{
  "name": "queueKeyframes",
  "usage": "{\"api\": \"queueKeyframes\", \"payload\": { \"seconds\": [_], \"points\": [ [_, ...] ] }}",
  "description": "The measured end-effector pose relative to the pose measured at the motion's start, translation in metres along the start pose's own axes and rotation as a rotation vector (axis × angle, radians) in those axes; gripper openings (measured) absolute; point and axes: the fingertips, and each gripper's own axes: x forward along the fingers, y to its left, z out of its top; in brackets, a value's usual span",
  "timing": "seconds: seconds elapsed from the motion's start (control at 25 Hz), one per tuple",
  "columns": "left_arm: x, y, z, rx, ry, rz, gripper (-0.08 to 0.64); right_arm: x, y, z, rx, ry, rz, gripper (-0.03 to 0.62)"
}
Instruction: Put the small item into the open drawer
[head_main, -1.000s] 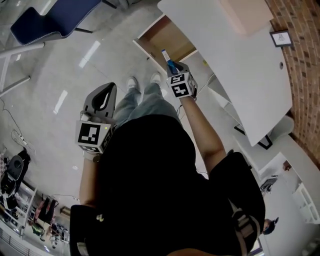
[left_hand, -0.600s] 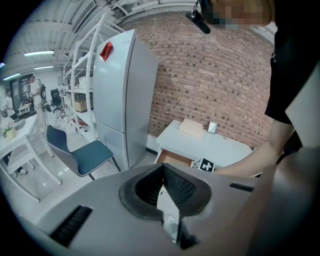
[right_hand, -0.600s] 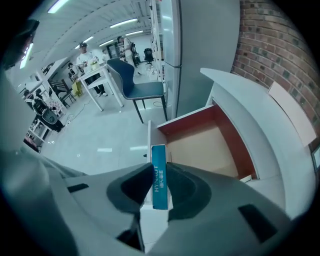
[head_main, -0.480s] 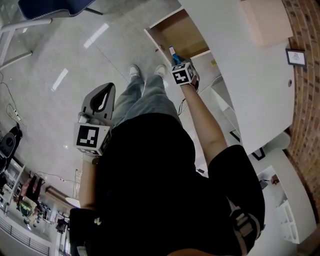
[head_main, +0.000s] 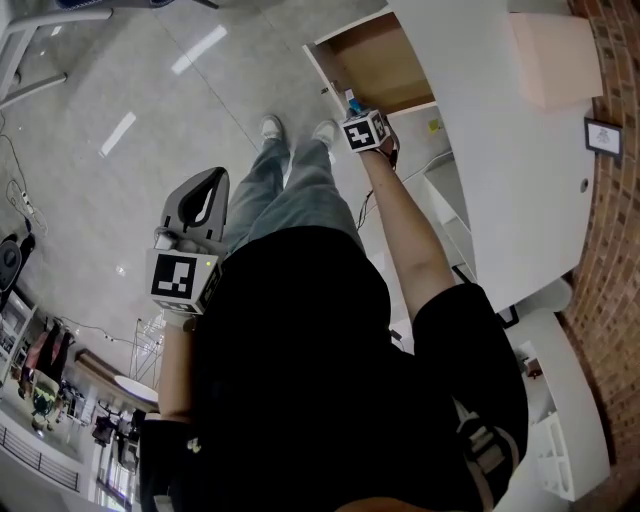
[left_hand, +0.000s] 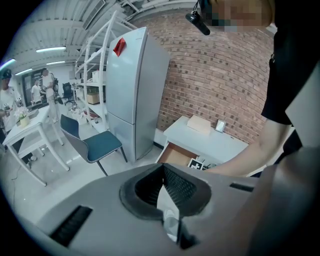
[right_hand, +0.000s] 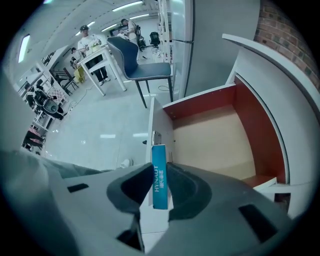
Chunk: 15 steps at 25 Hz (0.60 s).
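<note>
The small item is a thin blue box (right_hand: 159, 155) with white print, and my right gripper (right_hand: 159, 169) is shut on it, the box standing up between the pads. It hangs by the white front panel of the open drawer (right_hand: 215, 140), whose light wooden bottom is bare. From the head view the right gripper (head_main: 357, 118) is stretched out at the drawer's (head_main: 385, 60) near edge, with the blue box (head_main: 352, 104) poking out beyond it. My left gripper (head_main: 213, 178) is held back at the person's left side, shut and empty; its tips meet (left_hand: 162, 169).
The drawer belongs to a white desk (head_main: 500, 150) against a brick wall (head_main: 610, 230); a tan box (head_main: 555, 60) and a small picture frame (head_main: 603, 135) sit on top. A blue chair (right_hand: 145, 65), a grey fridge (left_hand: 132, 90) and people at a white table (right_hand: 97, 57) stand further off.
The right gripper has reached further forward with the blue box, from short of the drawer to its near edge. The left gripper has stayed at the side.
</note>
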Motion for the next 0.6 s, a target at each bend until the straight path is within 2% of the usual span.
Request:
{"api": "queueKeyframes", "payload": {
  "seconds": [0.24, 0.36, 0.6],
  "points": [
    [-0.006, 0.007, -0.006, -0.02, 0.006, 0.022, 0.003, 0.009, 0.001, 0.002, 0.028, 0.012, 0.006, 0.106],
    [-0.01, 0.01, -0.008, -0.024, 0.005, 0.03, 0.003, 0.012, 0.006, 0.004, 0.02, 0.023, 0.024, 0.161],
    [-0.009, 0.01, -0.011, -0.006, -0.005, 0.02, 0.003, 0.012, 0.007, 0.006, 0.029, 0.015, 0.023, 0.201]
  ]
}}
